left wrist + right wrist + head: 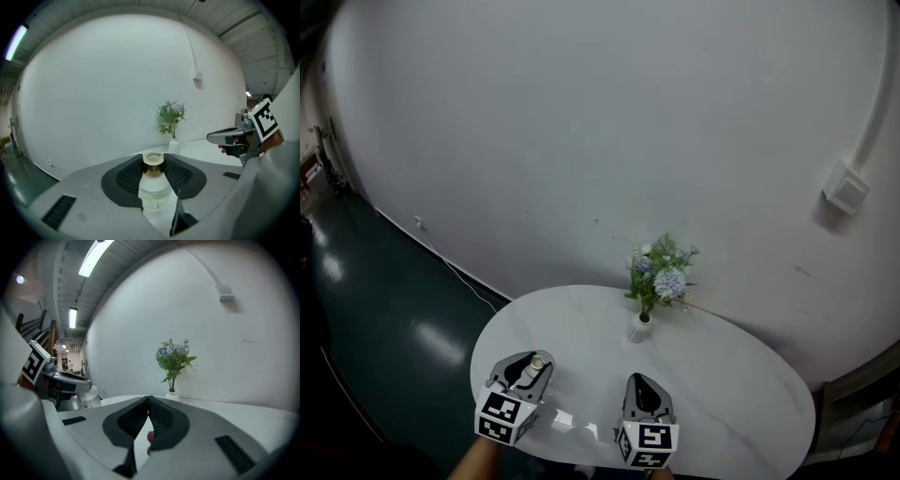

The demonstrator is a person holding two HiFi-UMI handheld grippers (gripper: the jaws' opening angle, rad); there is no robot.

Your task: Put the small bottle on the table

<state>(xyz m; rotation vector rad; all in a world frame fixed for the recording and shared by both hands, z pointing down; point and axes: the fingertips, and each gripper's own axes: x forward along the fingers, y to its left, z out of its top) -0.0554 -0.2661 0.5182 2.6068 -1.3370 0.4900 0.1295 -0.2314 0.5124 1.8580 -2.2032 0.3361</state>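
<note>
A small clear bottle point(154, 187) with a gold cap sits upright between the black pads of my left gripper point(153, 172), which is shut on it. From the head view the bottle point(531, 369) shows in the left gripper point(531, 368) above the near left part of the round white table point(722, 375). My right gripper point(642, 389) hangs over the table's near middle; its jaws point(149, 404) meet at the tips with nothing between them. The bottle point(92, 397) also appears at the left of the right gripper view.
A small white vase of blue and white flowers point(657, 281) stands at the table's far side near the white wall. White paper scraps point(564, 420) lie by the near edge between the grippers. Dark floor point(384, 309) drops off to the left.
</note>
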